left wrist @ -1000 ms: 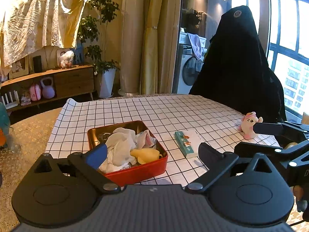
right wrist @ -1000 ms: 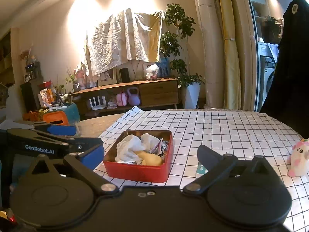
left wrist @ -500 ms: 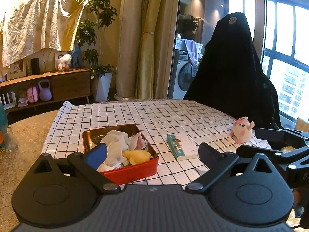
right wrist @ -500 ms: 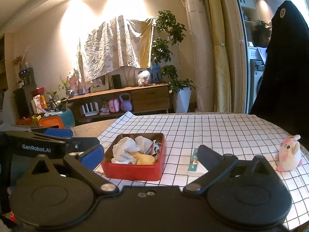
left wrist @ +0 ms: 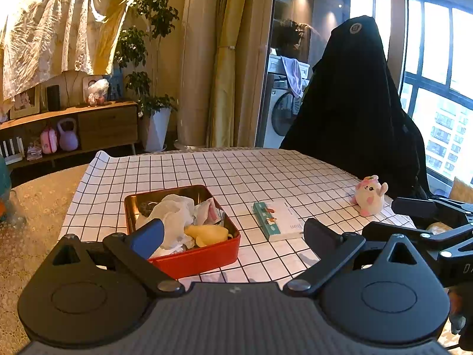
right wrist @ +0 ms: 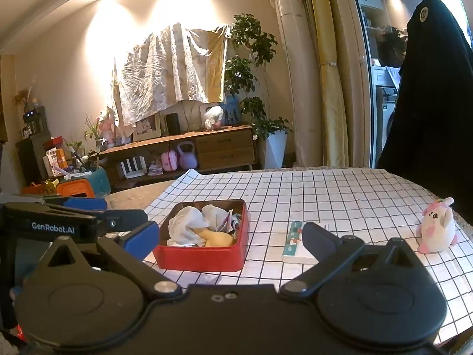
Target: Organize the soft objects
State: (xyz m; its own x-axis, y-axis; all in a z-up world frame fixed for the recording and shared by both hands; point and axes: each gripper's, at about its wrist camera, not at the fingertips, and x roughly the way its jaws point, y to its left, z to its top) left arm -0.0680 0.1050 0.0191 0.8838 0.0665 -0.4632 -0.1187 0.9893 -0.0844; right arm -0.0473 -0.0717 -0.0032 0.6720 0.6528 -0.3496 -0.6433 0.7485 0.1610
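Observation:
A red tin box [left wrist: 195,259] [right wrist: 201,257] sits on the checked tablecloth [left wrist: 236,171], holding a white cloth [left wrist: 174,216] [right wrist: 189,226], a yellow soft toy [left wrist: 207,232] [right wrist: 217,238] and other soft items. A pink and white plush [left wrist: 369,195] [right wrist: 437,227] stands on the cloth at the right. My left gripper [left wrist: 233,233] is open and empty, near the box's front. My right gripper [right wrist: 230,233] is open and empty, held back from the box. The right gripper also shows at the right edge of the left wrist view [left wrist: 428,222].
A thin white book with a teal spine [left wrist: 278,220] [right wrist: 298,241] lies between box and plush. A black draped shape [left wrist: 354,112] stands behind the table's far right edge. A low sideboard [right wrist: 207,145] and a potted plant [right wrist: 254,88] stand along the wall.
Both grippers have pulled back and risen slightly; box, book and plush look smaller and further off. Both stay open and empty. Nothing on the table has moved.

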